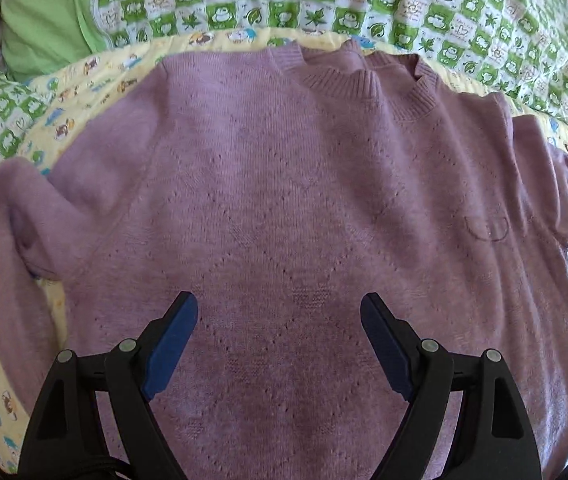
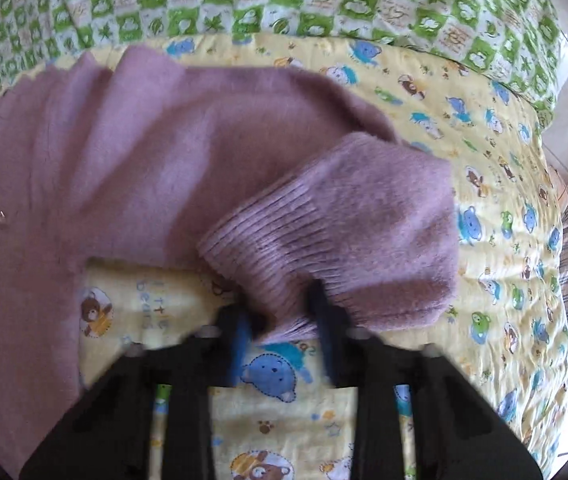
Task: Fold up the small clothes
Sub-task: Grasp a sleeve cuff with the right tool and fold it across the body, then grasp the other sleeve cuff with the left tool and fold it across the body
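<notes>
sweaters: 1 purple sweater (image 1: 284, 200) | quilts: 2 | left gripper (image 1: 280, 344) spread above it | right gripper (image 2: 280, 320) pinching cuff (image 2: 284, 248)

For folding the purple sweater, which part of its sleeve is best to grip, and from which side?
Grip the ribbed cuff at its open end, approaching from below in the right wrist view. The sleeve is doubled back, so the cuff's edge faces the right gripper, which is pinching it already.
</notes>
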A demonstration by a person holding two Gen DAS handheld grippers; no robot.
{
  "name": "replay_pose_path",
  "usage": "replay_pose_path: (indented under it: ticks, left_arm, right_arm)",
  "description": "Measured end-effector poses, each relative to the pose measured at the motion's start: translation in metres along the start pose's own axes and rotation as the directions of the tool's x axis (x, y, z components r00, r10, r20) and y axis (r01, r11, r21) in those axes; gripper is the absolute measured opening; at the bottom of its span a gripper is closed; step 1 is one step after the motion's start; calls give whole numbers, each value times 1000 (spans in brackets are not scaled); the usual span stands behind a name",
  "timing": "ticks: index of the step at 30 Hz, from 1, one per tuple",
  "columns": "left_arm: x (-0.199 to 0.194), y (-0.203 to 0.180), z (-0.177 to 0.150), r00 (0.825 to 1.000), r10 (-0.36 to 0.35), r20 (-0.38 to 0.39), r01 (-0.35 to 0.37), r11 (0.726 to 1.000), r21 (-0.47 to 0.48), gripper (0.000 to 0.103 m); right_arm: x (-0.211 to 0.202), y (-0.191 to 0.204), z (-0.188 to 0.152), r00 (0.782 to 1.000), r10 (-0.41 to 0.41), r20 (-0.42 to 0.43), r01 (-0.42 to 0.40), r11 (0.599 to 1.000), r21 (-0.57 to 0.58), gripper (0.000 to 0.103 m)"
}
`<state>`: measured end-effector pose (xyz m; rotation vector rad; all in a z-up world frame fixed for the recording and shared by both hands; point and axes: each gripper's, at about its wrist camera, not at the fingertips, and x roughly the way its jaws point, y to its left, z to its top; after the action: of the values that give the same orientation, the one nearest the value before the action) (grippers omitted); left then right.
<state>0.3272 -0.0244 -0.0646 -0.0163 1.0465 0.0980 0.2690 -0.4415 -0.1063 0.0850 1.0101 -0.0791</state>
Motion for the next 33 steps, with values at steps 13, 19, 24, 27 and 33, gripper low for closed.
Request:
replay_pose_path:
  ticks: [13, 19, 24, 27, 33]
  left_arm:
    - [-41, 45, -1, 987, -159, 12, 159, 977, -142, 84]
    - [-11, 52, 0, 978, -199, -59, 183, 960, -210, 84]
    - [14, 29, 9, 945, -314, -86, 286, 927, -241, 80]
    - [28, 6, 14, 922, -367, -123, 338, 918, -209, 65]
    - [22, -20, 25, 908, -414, -61, 407, 908, -98, 9]
  right_arm:
    - [-105, 241, 69, 717, 697, -8, -689, 706, -162, 50]
    - [-73, 239, 52, 759, 650, -49, -651, 751, -112, 55]
    - [-61, 193, 22, 805, 590, -58, -590, 807, 20, 55]
    - [-62, 187, -1, 823, 566, -49, -562, 824, 66, 55]
    - [-64, 174, -11, 854, 520, -3, -516, 848, 116, 55]
